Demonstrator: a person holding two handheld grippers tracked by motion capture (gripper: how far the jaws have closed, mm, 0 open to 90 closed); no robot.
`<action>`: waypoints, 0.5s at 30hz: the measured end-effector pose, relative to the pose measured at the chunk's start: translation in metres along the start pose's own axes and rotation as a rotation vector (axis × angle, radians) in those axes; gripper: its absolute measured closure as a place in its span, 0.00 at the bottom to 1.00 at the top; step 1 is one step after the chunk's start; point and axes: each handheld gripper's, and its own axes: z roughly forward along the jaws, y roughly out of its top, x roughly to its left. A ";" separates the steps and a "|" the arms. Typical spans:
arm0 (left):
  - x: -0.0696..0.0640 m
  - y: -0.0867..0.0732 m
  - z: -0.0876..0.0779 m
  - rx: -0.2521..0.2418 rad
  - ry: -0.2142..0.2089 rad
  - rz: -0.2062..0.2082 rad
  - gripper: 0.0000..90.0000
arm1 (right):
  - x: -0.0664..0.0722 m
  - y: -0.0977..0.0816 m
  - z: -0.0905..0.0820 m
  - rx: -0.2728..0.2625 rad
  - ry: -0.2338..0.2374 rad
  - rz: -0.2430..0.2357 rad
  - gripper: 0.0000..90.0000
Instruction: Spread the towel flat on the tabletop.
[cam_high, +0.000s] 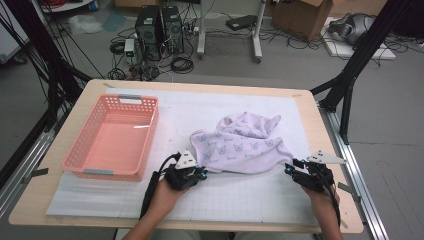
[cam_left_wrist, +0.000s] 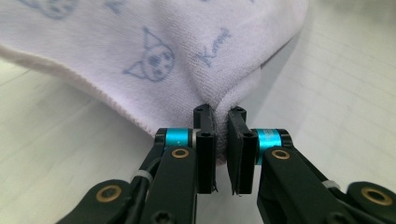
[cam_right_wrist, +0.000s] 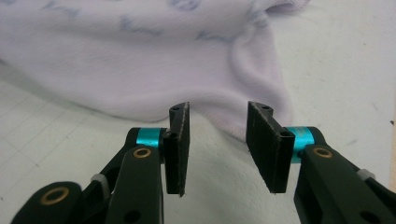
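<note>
A pale lilac towel (cam_high: 245, 145) with blue cat prints lies crumpled on the white gridded mat, right of centre. My left gripper (cam_high: 202, 171) is at the towel's near left corner. In the left gripper view its jaws (cam_left_wrist: 220, 114) pinch a fold of the towel (cam_left_wrist: 154, 56) between the pads. My right gripper (cam_high: 290, 167) is at the towel's near right corner. In the right gripper view it (cam_right_wrist: 218, 109) stands open, and the towel's edge (cam_right_wrist: 140, 60) lies just at and beyond the fingertips, with neither pad pressing on it.
A pink plastic basket (cam_high: 151, 135) stands empty on the left of the mat. The wooden table's right edge (cam_high: 345, 200) runs close beside my right hand. Bare mat (cam_high: 240, 200) lies between my hands. Cables and computer cases sit on the floor beyond.
</note>
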 end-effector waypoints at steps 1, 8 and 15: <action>0.003 -0.003 -0.013 -0.014 0.001 -0.011 0.92 | 0.004 0.002 0.003 0.001 0.005 -0.012 0.66; 0.006 -0.016 -0.030 -0.018 -0.007 -0.036 0.92 | 0.025 0.008 0.031 0.111 0.034 -0.087 0.66; 0.006 -0.019 -0.029 -0.026 -0.029 -0.057 0.92 | 0.021 0.004 0.026 0.138 0.075 -0.080 0.97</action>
